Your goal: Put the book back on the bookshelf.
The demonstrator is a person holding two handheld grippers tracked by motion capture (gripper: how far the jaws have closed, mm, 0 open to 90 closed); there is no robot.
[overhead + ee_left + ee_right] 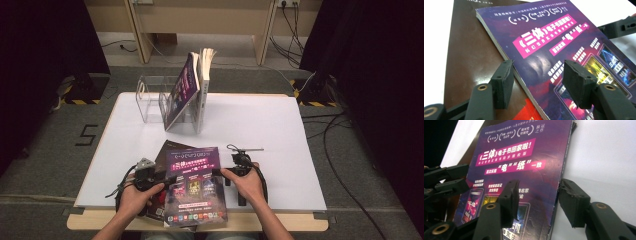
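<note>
The purple magazine is straddled at its side edges by the released left hand-held gripper and right hand-held gripper, so clamping both edges is called for next.

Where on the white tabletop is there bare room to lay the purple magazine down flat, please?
The right half of the white tabletop is bare, between the clear acrylic rack and the right edge. A narrower free strip runs along the left edge, beside the rack. The near middle is crowded: the purple magazine lies over a brown book, with the left gripper and right gripper at its sides.
</note>
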